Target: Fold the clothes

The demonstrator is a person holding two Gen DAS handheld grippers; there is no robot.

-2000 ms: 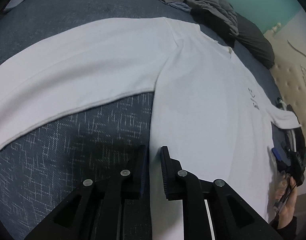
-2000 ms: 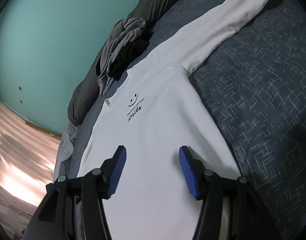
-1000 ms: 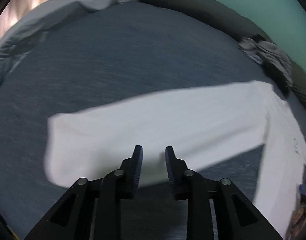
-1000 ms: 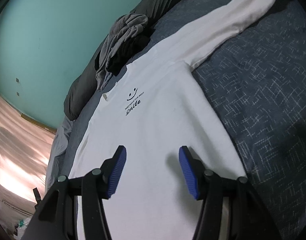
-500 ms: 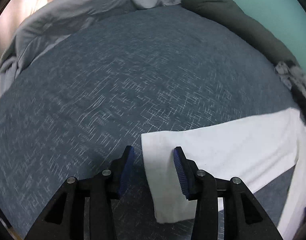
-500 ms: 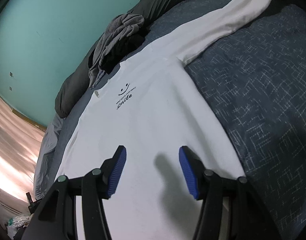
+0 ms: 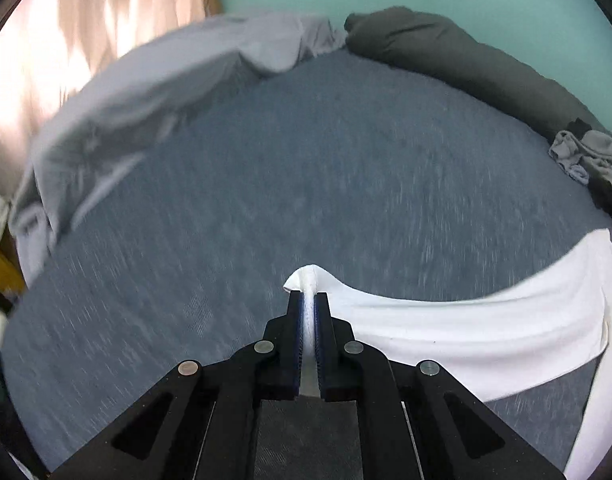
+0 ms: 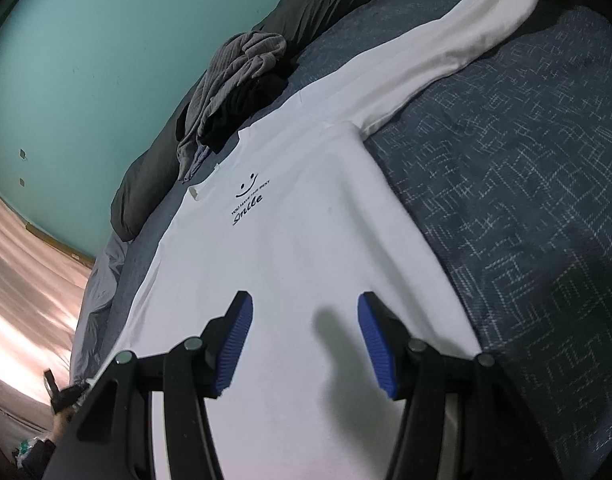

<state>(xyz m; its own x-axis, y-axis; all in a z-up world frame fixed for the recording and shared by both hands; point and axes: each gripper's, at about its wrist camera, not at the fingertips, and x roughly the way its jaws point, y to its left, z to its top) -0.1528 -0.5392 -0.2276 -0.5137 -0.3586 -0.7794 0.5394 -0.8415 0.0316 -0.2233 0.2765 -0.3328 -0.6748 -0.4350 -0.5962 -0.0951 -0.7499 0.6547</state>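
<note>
A white long-sleeved shirt [image 8: 306,264] with a "Smile" print lies face up on a bed [image 8: 525,208] covered in dark blue patterned fabric. Half a second ago the left gripper [image 7: 309,300] hovered with fingers apart over the sleeve cuff [image 7: 307,276]; now the fingers are closed on it and the cuff is raised off the bed. The sleeve fold is likely starting. The right gripper [image 8: 304,338] hangs wide open over the shirt's lower body, holding nothing.
</note>
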